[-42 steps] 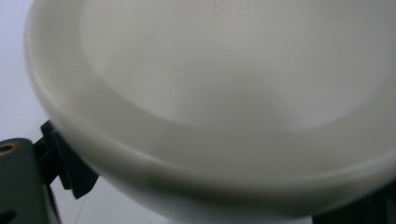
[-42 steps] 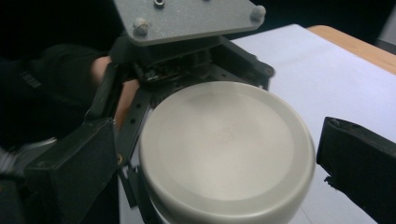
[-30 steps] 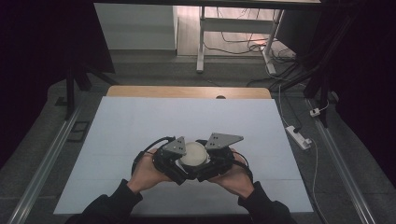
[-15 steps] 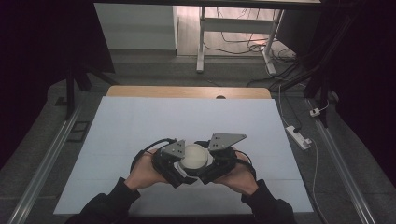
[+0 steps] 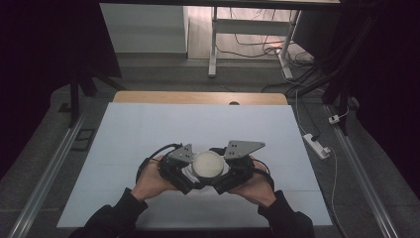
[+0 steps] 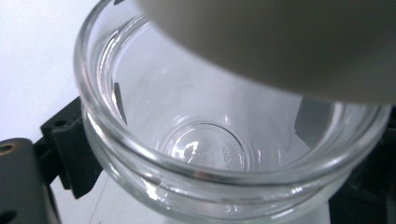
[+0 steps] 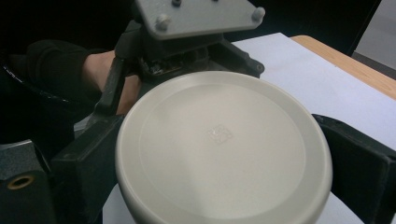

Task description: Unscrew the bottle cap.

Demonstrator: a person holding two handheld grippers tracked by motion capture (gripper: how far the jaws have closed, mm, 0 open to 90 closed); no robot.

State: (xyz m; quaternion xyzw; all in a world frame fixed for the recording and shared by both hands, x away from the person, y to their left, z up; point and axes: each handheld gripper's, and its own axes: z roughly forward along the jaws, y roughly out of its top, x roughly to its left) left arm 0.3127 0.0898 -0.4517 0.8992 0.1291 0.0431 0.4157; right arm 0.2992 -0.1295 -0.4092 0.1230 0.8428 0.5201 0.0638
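Gripping a smooth round cream lid [image 7: 224, 149], right gripper [image 5: 236, 171] fingers closed, left gripper [image 5: 174, 168] fingers clasping clear ribbed glass jar [image 6: 210, 154]

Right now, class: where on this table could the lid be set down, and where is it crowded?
Free: the white mat from the grippers up to the wooden edge, plus both side margins. Crowded: near the centre front, where the left gripper, right gripper, glass jar and lid meet.

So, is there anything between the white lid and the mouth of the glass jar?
Nothing visible. The lid, held by the right gripper, hangs over the open, empty jar held by the left gripper.
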